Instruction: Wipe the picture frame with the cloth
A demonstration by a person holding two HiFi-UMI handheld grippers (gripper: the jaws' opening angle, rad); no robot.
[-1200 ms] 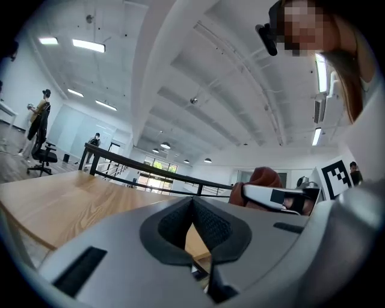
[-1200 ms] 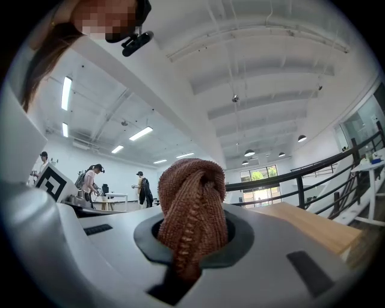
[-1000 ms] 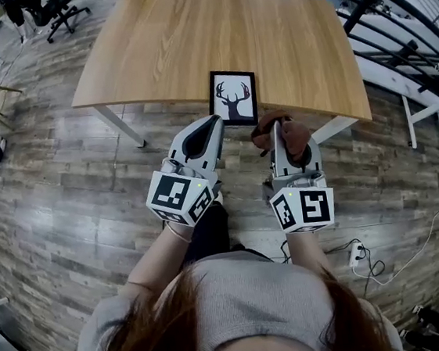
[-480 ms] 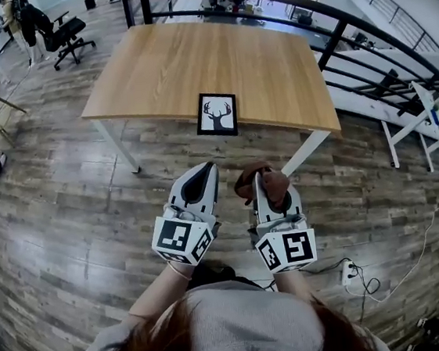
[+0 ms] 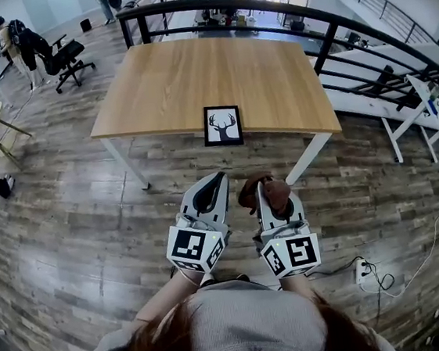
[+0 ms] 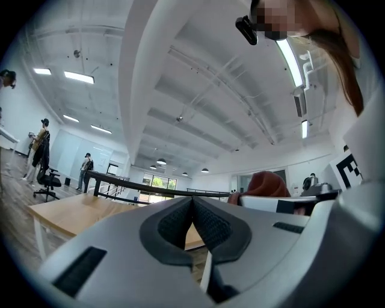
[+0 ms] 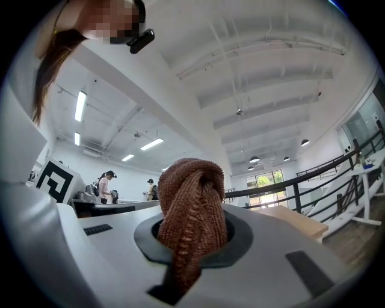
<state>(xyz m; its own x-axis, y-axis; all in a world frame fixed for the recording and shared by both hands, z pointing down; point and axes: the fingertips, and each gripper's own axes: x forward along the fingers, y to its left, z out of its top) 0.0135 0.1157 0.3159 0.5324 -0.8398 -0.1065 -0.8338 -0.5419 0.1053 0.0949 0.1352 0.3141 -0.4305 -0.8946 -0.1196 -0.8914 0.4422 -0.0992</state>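
A black picture frame (image 5: pixel 222 125) with a deer print lies flat near the front edge of the wooden table (image 5: pixel 192 71). Both grippers hang over the floor, short of the table and pointing toward it. My left gripper (image 5: pixel 218 179) is shut with nothing between its pads (image 6: pixel 192 204). My right gripper (image 5: pixel 261 186) is shut on a crumpled brown knitted cloth (image 5: pixel 266 192), which bulges out of the jaws (image 7: pixel 191 237) and fills the middle of the right gripper view (image 7: pixel 194 198). The cloth (image 6: pixel 266 183) also shows at the right of the left gripper view.
A black railing (image 5: pixel 322 37) runs behind and to the right of the table. An office chair (image 5: pixel 64 55) and people stand at the far left. A power strip with cable (image 5: pixel 364 271) lies on the wooden floor at the right.
Both grippers have drawn back from the table's front edge toward the person, so the frame now lies well ahead of them. The cloth stays in the right gripper.
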